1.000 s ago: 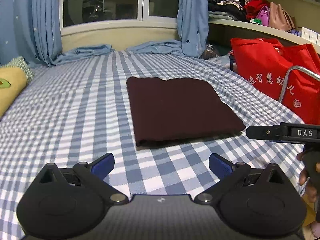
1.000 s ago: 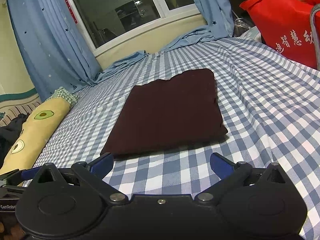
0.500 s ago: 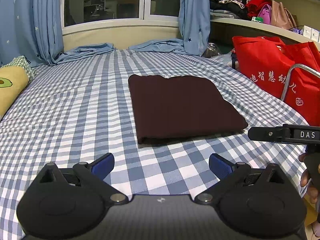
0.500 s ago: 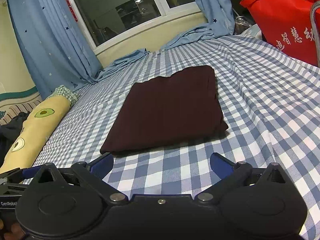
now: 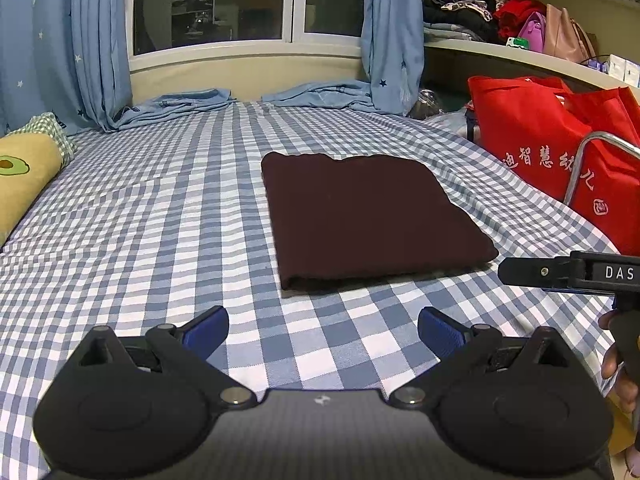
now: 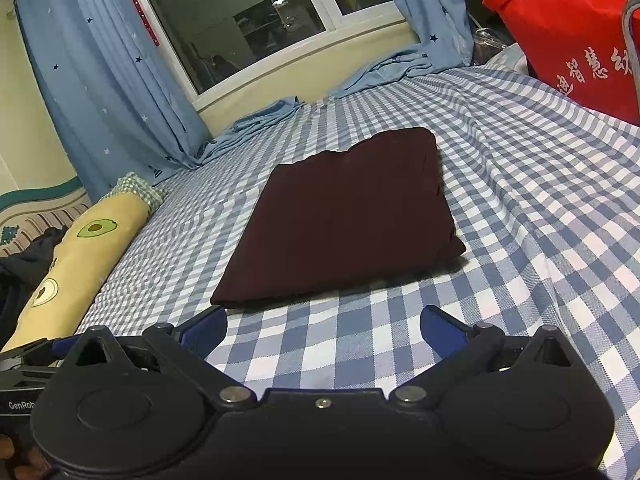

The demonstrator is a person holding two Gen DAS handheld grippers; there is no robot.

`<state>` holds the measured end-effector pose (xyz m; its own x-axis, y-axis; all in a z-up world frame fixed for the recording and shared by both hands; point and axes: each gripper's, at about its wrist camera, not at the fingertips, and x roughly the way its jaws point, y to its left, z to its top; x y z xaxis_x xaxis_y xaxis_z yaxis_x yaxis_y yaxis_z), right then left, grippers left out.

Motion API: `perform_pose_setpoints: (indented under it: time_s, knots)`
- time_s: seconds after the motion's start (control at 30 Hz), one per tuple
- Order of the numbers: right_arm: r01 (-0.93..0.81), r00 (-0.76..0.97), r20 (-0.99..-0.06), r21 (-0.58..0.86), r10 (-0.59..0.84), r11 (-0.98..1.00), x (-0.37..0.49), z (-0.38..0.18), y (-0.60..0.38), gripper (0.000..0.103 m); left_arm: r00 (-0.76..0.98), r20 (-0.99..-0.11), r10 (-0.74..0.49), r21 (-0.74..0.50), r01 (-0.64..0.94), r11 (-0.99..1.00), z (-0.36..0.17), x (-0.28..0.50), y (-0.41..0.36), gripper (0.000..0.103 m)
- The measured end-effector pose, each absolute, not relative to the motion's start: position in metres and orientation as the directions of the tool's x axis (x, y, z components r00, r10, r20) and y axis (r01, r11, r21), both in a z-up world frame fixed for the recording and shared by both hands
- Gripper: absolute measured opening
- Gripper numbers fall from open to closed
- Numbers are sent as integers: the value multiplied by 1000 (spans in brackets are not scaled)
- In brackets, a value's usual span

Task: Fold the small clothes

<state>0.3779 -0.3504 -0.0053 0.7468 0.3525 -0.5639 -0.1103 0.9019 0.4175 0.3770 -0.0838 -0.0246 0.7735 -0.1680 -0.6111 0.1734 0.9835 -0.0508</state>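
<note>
Nothing shifted: folded maroon garment (image 5: 368,216) flat on bed (image 5: 160,220); both hand-held grippers spread (empty).

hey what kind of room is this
Most likely a bedroom. A dark folded garment lies on a bed with a checked sheet, an avocado-print pillow sits at its side, and blue star curtains frame a window.

Bedroom in a home. Bed with blue-and-white checked sheet (image 5: 160,240), avocado-print bolster pillow (image 6: 80,256) along one side, star-patterned blue curtains (image 5: 392,32) framing a dark window (image 5: 248,4). Shelf (image 5: 520,56) holding handbags and piled clothes; red shopping bag (image 5: 532,128) beside the bed.
</note>
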Motion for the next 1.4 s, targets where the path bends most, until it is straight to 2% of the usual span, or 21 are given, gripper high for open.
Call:
perform_pose_setpoints:
  time_s: [0.37,0.57,0.7,0.83,0.97,1.13,1.33,1.4]
  knots:
    - [-118,747,-560,417,358,901,383,-6,-360,102,771,-602,-208,-125,166,978,-26,392,-72,103]
    - [-146,754,-535,430,382,891,413,0,-379,102,745,-601,-291,-270,154,951,-34,450,-45,103]
    - [-183,736,-544,414,404,891,456,2,-394,102,686,-592,-422,-434,169,885,-56,501,-26,103]
    - [-178,687,-561,486,462,855,508,-8,-418,102,630,-581,-515,-574,131,808,-86,546,-11,103]
    - [-141,631,-561,596,535,791,554,-24,-440,102,555,-642,-530,-615,41,788,-116,579,-5,102]
    - [-99,538,-547,715,641,692,591,-48,-456,102,537,-583,-610,-699,52,713,-139,591,-1,102]
    - [-56,501,-552,748,666,662,614,-71,-464,102,513,-489,-705,-785,95,613,-152,612,-5,102]
    - [-52,491,-545,761,680,647,622,-79,-463,103,512,-503,-696,-765,111,634,-152,617,-13,102]
